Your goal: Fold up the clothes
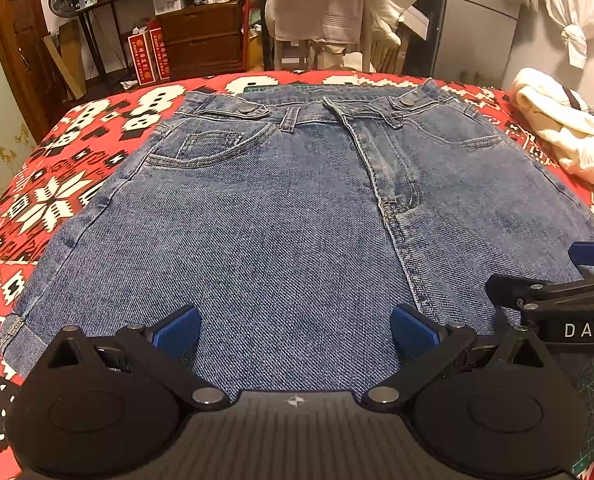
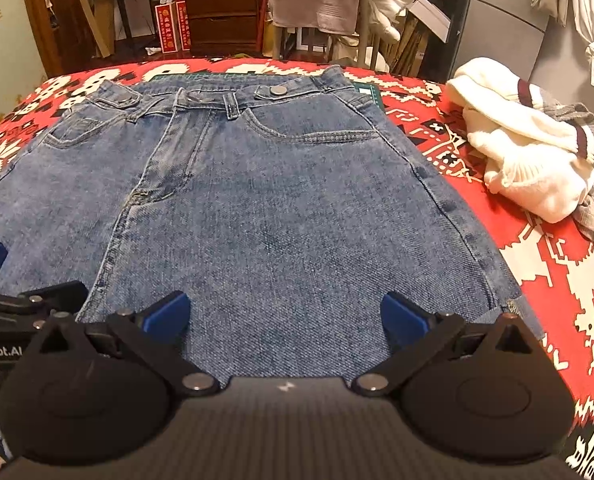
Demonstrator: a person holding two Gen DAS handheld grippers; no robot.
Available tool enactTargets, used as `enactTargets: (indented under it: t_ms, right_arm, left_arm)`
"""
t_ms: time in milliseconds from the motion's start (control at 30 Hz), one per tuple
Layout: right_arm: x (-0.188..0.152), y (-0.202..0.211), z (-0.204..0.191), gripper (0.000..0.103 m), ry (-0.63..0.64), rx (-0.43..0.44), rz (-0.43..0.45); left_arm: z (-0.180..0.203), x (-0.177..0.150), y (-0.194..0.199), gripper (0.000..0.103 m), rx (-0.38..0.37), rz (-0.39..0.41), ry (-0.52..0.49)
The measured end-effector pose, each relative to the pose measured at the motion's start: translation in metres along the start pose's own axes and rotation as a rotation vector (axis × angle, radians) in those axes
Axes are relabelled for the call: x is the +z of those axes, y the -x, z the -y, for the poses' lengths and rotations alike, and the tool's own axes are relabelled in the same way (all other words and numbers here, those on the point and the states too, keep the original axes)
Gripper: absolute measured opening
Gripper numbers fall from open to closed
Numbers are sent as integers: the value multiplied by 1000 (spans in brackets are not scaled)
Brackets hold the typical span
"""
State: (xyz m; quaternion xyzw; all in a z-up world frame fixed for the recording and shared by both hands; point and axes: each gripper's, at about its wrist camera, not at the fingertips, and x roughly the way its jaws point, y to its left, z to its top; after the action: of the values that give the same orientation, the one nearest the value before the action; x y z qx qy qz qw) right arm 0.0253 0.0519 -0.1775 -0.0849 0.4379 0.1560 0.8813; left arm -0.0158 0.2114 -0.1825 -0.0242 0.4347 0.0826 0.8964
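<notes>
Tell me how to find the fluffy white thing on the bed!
Start at the red patterned blanket with white shapes that covers the surface. Blue denim shorts lie flat in its middle; look to their right, near the far edge. There sits a crumpled cream sweater, the only soft, bunched-up item, with grey and dark red striped trim.

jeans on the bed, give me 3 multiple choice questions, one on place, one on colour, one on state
1. Where does the white sweater lie from the jeans?
A. right
B. left
C. on top

2. What colour are the left gripper pads?
A. red
B. blue
C. green

3. How does the right gripper stand?
A. shut on the denim
B. open
C. shut on the sweater

Answers: 1 A, it lies on the red bedspread past the jeans' right edge. 2 B, both pads show blue. 3 B, its fingers are spread apart over flat denim.
</notes>
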Motion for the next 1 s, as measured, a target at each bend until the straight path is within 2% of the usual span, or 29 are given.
enactTargets:
  t_ms: [133, 333, 500, 567, 667, 833, 933, 1000]
  right_arm:
    - [1, 0, 0, 103, 2, 3, -4]
    - [0, 0, 0, 103, -11, -3, 5]
    - [0, 0, 0, 103, -10, -4, 10]
    - [1, 0, 0, 103, -6, -1, 2]
    - [4, 0, 0, 103, 3, 13, -21]
    - [10, 10, 3, 103, -11, 69, -2]
    - [14, 20, 5, 103, -30, 93, 25]
    - [16, 26, 8, 103, -51, 105, 35]
  left_arm:
    - [0, 0, 0, 103, 0, 0, 2]
    - [-6, 2, 4, 92, -15, 3, 31]
    - [-28, 14, 7, 71, -49, -30, 125]
    - [-44, 23, 11, 66, -54, -38, 175]
    - [-68, 41, 21, 66, -49, -25, 203]
    - [-114, 67, 52, 68, 3, 29, 149]
    - [-148, 72, 61, 68, 52, 12, 153]
    - [-170, 66, 63, 68, 53, -12, 182]
